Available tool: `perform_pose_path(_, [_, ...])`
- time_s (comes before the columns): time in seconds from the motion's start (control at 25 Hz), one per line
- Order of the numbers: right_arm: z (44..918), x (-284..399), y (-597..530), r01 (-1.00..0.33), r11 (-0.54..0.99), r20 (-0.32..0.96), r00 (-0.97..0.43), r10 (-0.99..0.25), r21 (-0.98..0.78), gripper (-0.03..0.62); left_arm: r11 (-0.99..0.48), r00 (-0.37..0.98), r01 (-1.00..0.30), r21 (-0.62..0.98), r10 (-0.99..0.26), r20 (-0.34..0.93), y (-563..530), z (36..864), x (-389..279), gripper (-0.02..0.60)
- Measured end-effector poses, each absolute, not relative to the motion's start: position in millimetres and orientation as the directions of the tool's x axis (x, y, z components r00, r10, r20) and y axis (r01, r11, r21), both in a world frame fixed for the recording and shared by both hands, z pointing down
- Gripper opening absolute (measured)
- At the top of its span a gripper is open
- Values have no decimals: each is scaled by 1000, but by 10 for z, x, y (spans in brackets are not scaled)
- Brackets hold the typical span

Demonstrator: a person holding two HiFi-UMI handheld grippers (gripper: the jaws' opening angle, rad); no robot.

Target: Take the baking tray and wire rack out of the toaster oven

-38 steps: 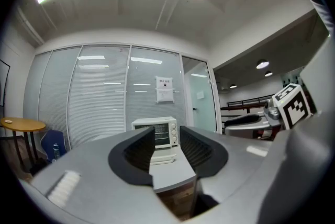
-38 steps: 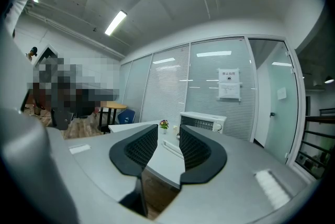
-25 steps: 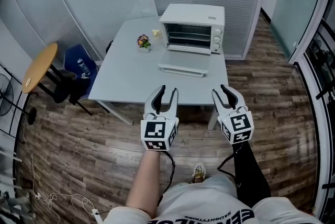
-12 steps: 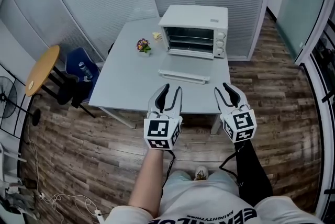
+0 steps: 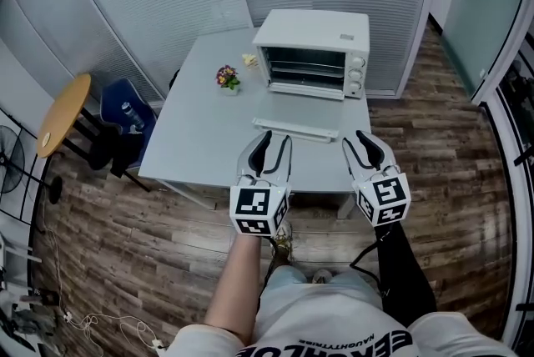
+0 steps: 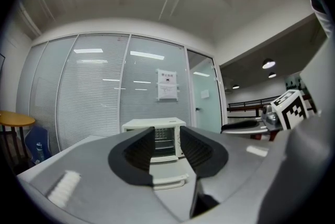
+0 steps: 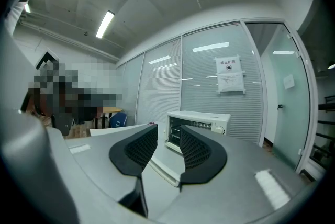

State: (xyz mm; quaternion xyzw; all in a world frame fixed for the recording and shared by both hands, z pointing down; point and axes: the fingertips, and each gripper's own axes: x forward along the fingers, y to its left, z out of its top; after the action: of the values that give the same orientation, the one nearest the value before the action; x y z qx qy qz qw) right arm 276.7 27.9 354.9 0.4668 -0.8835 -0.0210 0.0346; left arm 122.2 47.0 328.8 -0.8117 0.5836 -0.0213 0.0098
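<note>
A white toaster oven [image 5: 310, 47] stands at the far side of a grey table [image 5: 209, 130], its front toward me. Its door looks let down, with a white handle bar [image 5: 296, 128] nearest me. Dark shelves show inside the oven [image 6: 163, 140]; tray and wire rack cannot be told apart there. My left gripper [image 5: 275, 138] hangs open and empty over the table's near edge, pointing at the oven. Beside it, the right gripper [image 5: 359, 138] is open and empty too. Through the left gripper's [image 6: 167, 134] and the right gripper's [image 7: 168, 131] jaws I see the oven straight ahead.
A small flower pot [image 5: 227, 78] and a pale scrap [image 5: 249, 59] sit left of the oven. Left of the table are a round wooden side table [image 5: 62, 113] and a blue seat with a bottle [image 5: 125, 109]. Glass walls with blinds stand behind.
Both grippers have moved forward toward the table's near edge as the person stepped closer. Their jaws stand as wide as before.
</note>
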Motion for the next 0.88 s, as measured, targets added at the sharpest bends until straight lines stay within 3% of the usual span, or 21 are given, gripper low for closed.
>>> perform_pose_path(0.88, [3611, 2184, -1449, -903, 427, 93, -422, -902, 52, 111, -517, 517, -856, 30, -853, 69, -1534, 3437, 844, 155])
